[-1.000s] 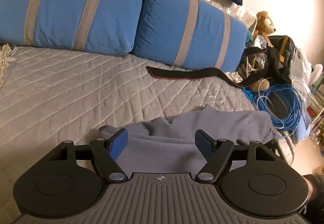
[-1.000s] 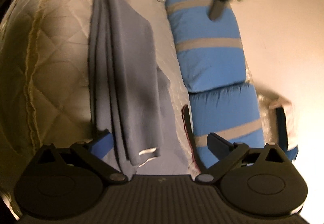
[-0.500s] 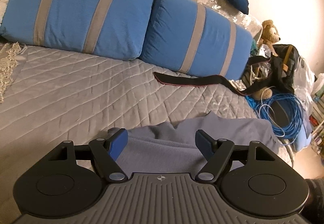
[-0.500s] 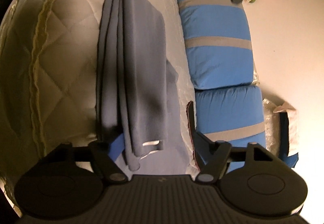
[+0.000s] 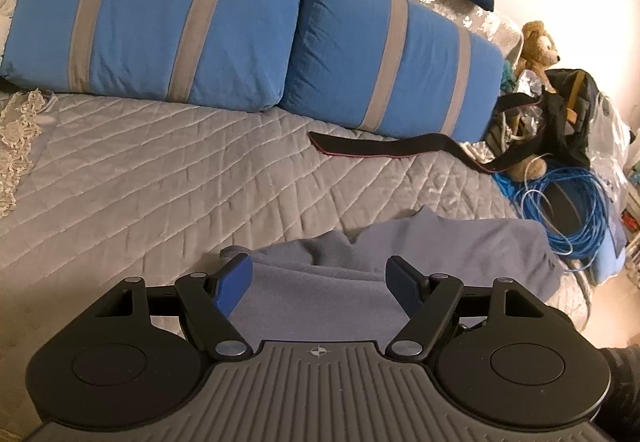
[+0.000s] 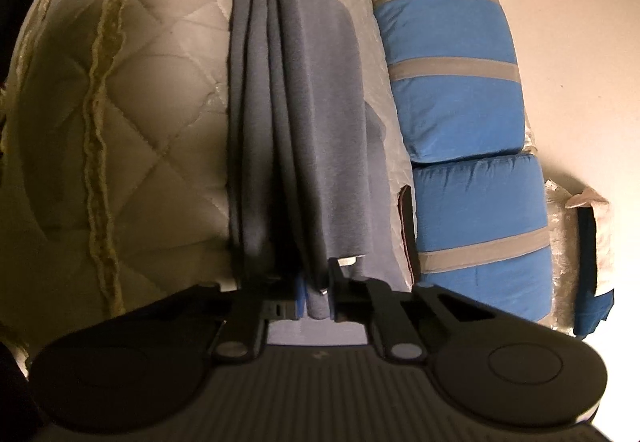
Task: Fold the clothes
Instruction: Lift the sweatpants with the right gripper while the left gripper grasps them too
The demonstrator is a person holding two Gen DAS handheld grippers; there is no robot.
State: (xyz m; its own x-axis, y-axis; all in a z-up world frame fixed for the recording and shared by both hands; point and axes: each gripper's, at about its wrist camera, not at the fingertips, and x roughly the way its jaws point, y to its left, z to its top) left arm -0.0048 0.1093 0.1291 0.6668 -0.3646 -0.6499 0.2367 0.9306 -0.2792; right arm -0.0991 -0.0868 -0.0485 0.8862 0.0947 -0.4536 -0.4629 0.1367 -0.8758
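We see the grey-blue knit garment [image 6: 304,114] lying folded lengthwise into a long narrow band on the grey quilted bedspread [image 5: 168,170], in front of the two blue cushions with grey stripes [image 5: 160,14] that line the far side of the bed. In the right wrist view its near end, with a small white label [image 6: 347,261] at the edge, runs straight in between the right gripper [image 6: 318,298]. That gripper's jaws are closing, and the bunched end of the garment sits between its pads, which already seem to press on the cloth from both sides.

In the left wrist view the same garment [image 5: 400,262] spreads out below the left gripper [image 5: 318,280]. Its blue-padded fingers [image 5: 234,284] stand wide apart over the cloth and grip nothing; whether they touch the fabric we cannot tell.

Between the garment and the cushions a long black strap with a red edge [image 5: 372,150] lies on the bedspread. Beyond the garment's right end, off the bed, we see a coil of blue cable [image 5: 576,218], a black bag [image 5: 568,114] and a brown teddy bear [image 5: 538,42]. A dark sleeve [image 5: 620,382] shows at the lower right edge.
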